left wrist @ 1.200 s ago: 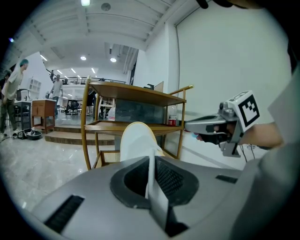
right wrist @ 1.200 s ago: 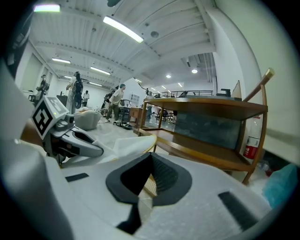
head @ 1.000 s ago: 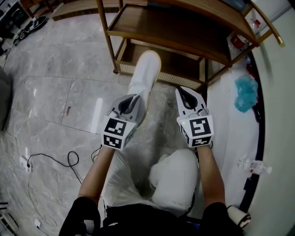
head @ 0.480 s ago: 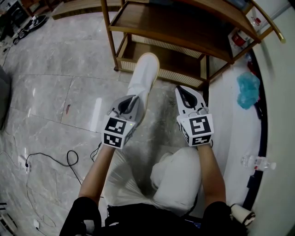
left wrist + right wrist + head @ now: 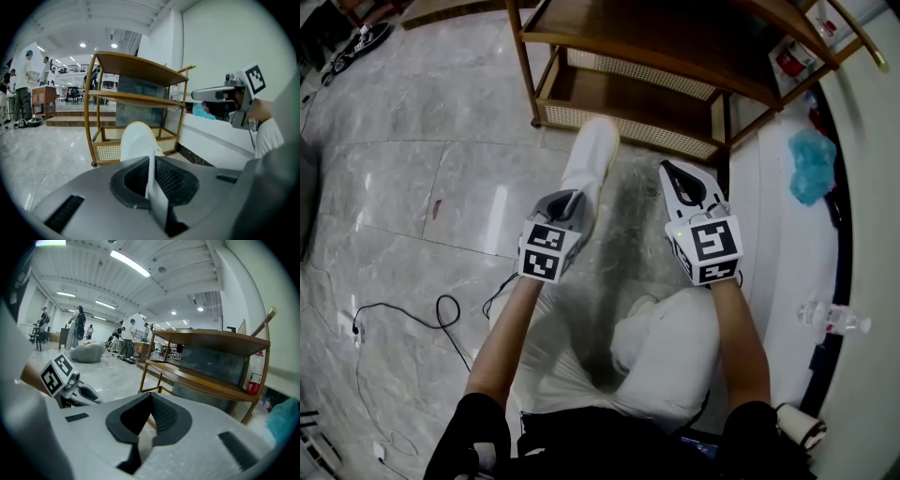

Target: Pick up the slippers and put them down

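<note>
A white slipper (image 5: 591,159) sticks out forward from my left gripper (image 5: 567,202), which is shut on its heel edge. Its toe points at the foot of the wooden rack. In the left gripper view the slipper (image 5: 138,138) rises just past the jaws, and a thin white edge of it is pinched in my left gripper (image 5: 151,161). My right gripper (image 5: 680,178) hangs beside it to the right, jaws together, with no slipper on it. The right gripper view shows its tips (image 5: 151,397) meeting with nothing beyond them but the rack. No second slipper is in view.
A wooden rack (image 5: 675,56) with cane-sided bottom shelf stands straight ahead. A teal bag (image 5: 814,167) and a water bottle (image 5: 830,317) lie by the white wall on the right. A black cable (image 5: 441,309) loops over the marble floor at the left. People stand far off.
My left gripper has sunk toward the floor with the slipper still in it. The right gripper has dropped only slightly.
</note>
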The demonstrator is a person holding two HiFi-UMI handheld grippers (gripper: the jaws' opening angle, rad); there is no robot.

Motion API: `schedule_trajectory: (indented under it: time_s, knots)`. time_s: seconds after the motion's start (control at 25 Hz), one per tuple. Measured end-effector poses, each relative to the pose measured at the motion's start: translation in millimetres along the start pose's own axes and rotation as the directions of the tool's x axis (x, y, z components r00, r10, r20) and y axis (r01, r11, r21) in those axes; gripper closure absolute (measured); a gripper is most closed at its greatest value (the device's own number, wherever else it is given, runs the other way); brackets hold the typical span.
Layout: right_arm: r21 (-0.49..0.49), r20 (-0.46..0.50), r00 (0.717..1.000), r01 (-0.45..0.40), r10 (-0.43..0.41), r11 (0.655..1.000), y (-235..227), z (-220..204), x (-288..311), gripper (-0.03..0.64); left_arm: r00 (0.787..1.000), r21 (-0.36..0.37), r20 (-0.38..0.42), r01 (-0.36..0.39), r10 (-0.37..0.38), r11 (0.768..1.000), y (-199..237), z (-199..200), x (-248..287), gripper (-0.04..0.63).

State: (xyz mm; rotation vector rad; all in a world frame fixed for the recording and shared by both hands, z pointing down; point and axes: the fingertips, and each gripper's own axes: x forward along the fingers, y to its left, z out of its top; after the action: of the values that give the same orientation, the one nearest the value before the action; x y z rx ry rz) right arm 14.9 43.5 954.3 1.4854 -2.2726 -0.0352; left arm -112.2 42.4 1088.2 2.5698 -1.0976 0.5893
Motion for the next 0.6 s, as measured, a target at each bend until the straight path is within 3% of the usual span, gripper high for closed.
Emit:
schedule_trajectory:
  time_s: [0.4,0.6]
  knots:
    - [0.007,-0.093,0.987,-0.130,0.130,0.991,26.0,-36.0,7.9,0.627,0.989,0.026,-0.149,0.013,-0.009,1.000,-8.9,-63.9,37.3,0.577]
    - [-0.060,-0.203,0.950,-0.252,0.235,0.966,51.0,-74.4,13.5,0.627,0.985,0.025,-0.173,0.034,-0.029,0.999,-14.5,-82.1,49.0,0.577]
